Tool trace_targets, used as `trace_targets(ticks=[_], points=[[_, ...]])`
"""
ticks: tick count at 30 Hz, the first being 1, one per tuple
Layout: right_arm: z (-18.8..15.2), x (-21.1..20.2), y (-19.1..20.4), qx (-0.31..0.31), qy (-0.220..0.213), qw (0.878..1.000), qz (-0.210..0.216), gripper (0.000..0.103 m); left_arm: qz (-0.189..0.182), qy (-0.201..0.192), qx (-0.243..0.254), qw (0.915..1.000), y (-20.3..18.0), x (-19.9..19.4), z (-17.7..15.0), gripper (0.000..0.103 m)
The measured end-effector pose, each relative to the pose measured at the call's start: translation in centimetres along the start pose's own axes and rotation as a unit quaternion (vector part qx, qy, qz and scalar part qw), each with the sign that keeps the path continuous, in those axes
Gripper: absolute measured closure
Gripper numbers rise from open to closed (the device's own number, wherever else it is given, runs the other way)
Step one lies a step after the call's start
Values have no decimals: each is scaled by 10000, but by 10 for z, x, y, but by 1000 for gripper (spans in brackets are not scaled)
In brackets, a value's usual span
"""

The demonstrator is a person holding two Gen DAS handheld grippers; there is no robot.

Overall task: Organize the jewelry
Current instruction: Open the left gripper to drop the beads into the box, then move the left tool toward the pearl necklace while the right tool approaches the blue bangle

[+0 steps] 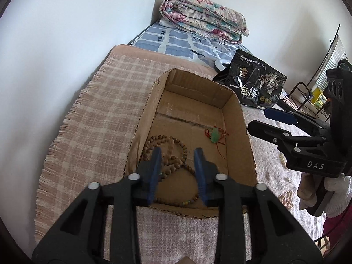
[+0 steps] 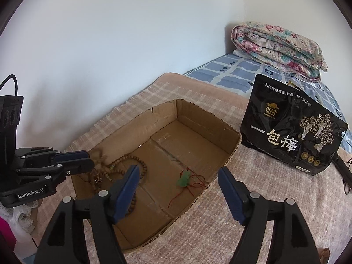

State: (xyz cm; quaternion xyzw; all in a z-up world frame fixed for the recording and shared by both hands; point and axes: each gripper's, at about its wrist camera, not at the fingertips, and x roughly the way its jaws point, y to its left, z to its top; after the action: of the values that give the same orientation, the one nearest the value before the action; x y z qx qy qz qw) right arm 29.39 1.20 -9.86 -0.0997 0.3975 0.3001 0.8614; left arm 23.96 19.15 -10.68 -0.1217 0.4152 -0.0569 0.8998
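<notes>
Shallow cardboard box (image 1: 236,118) open on a plaid blanket (image 1: 92,118) spread over a bed. Inside, on the box floor: a long string of brown wooden beads (image 1: 176,145) coiled toward the near left corner, and a small green pendant (image 1: 214,135) on thin red cord lying apart from it toward the right wall.

Left gripper (image 1: 177,171) poised above the beads, blue fingers (image 1: 155,165) parted with nothing pressed between them; part of the bead loop hidden behind those fingers, and a blurred pale strand just past the tips, possibly a tassel, too smeared to be sure. Lower stretch of the string cut across by the gripper body in the left wrist view.

Right gripper (image 2: 179,194) spread wide over the near edge of the box, fingers (image 2: 127,189) gripping nothing; beads partly covered by the left one of the pair.

Seen from the right wrist, the left gripper reaching in from the left edge, its far side out of frame.

Black snack pouch (image 2: 290,132) with white lettering standing beyond the box to the right, its base edge hard to trace. Folded floral quilt (image 2: 279,48) at the far end of the bed against the wall. Pale beads (image 1: 286,199) on the blanket beside the box, largely hidden behind the right gripper and a white-gloved hand (image 1: 336,195) cut off by the frame.
</notes>
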Motion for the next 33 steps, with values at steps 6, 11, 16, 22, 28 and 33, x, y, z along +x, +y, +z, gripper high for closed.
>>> trace_targets(ticks=[6, 11, 16, 22, 28, 33], points=[[-2, -17, -6, 56, -133, 9998, -158, 17, 73, -149, 19, 9999, -4, -14, 2, 58], [-4, -34, -13, 142, -231, 9992, -305, 12, 137, -198, 49, 9997, -10, -24, 0, 58], [-8, -54, -18, 181, -370, 9980, -479, 6, 214, -237, 171, 9993, -19, -34, -4, 58], [-17, -81, -24, 138, -466, 9956, -806, 1, 270, -190, 252, 9991, -32, -45, -12, 57], [-35, -112, -39, 85, -579, 9925, -1071, 0, 147, -149, 462, 9987, -50, -49, -29, 39], [-51, -136, -56, 169, -659, 9898, -1255, 0, 162, -147, 844, 9962, -78, -49, -46, 35]])
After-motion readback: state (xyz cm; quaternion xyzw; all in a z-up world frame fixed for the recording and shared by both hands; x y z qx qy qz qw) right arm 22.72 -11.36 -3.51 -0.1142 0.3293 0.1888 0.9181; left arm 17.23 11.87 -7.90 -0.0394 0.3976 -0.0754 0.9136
